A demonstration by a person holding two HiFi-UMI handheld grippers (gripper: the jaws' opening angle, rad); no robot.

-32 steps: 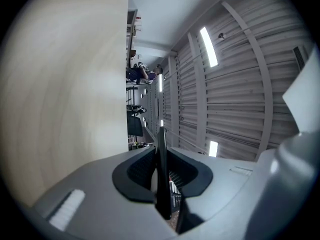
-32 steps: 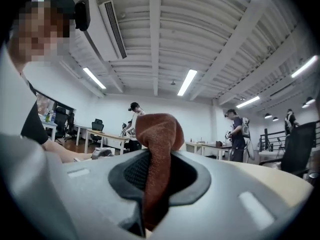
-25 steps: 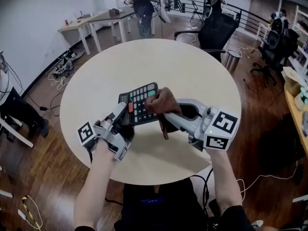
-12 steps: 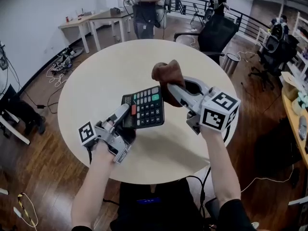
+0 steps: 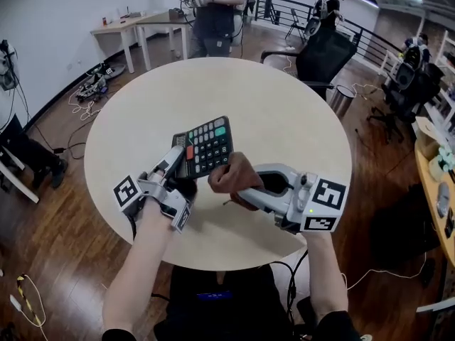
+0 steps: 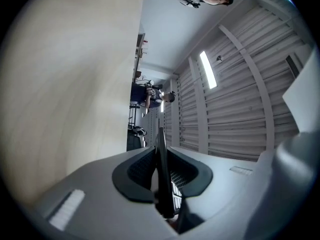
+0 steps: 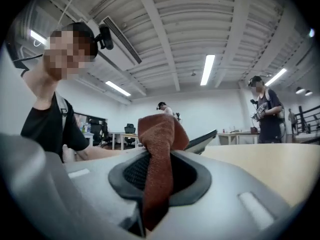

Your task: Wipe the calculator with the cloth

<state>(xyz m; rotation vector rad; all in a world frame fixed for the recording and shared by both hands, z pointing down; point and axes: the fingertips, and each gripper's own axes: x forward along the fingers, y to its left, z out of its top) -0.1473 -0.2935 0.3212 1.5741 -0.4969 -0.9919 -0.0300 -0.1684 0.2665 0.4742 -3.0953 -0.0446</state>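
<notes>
In the head view the black calculator (image 5: 204,146), with a red and a green key, is lifted above the round table (image 5: 284,112). My left gripper (image 5: 179,160) is shut on its lower left edge. In the left gripper view the calculator (image 6: 162,154) stands edge-on between the pads. My right gripper (image 5: 239,185) is shut on a bunched brown cloth (image 5: 233,174), which lies against the calculator's lower right corner. The right gripper view has the cloth (image 7: 157,134) pinched between the pads, with the calculator's edge (image 7: 202,141) just behind it.
A person (image 5: 215,13) with grippers stands beyond the table's far edge. A black office chair (image 5: 321,48) and a bin (image 5: 344,89) are at the far right. Desks (image 5: 135,25) line the back left wall. Cables (image 5: 89,91) lie on the wood floor.
The right gripper carried the cloth up past the calculator's top edge, then drew it back down to the lower right corner. The left gripper kept its hold and barely shifted.
</notes>
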